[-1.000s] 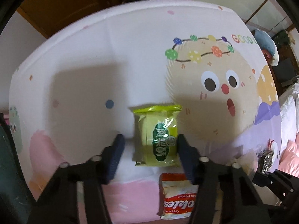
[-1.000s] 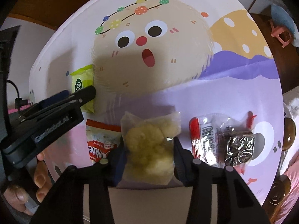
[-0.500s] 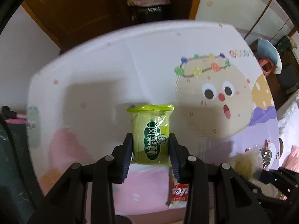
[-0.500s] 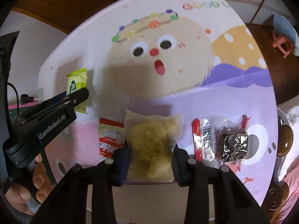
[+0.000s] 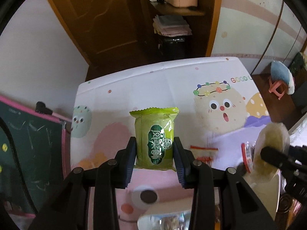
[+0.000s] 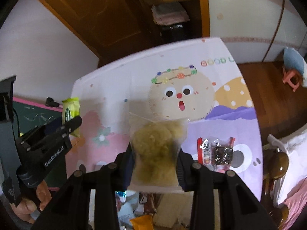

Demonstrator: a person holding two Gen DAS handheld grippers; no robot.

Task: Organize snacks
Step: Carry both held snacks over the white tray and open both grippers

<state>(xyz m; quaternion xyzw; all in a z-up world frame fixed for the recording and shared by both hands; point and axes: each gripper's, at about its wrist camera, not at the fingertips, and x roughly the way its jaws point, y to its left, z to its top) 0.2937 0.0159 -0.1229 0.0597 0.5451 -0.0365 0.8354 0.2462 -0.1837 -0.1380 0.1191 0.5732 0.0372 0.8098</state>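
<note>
Glossy green packet (image 5: 155, 140) with dark-green label, clamped in left tongs (image 5: 155, 160)

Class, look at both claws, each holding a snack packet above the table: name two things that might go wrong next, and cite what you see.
1. The left claw pinches only the lower half of the green packet; its free top might swing or slip.
2. The right claw squeezes the clear bag of pale crumbly snack, which may crush. The two claws also hang near each other, so they might bump.
</note>
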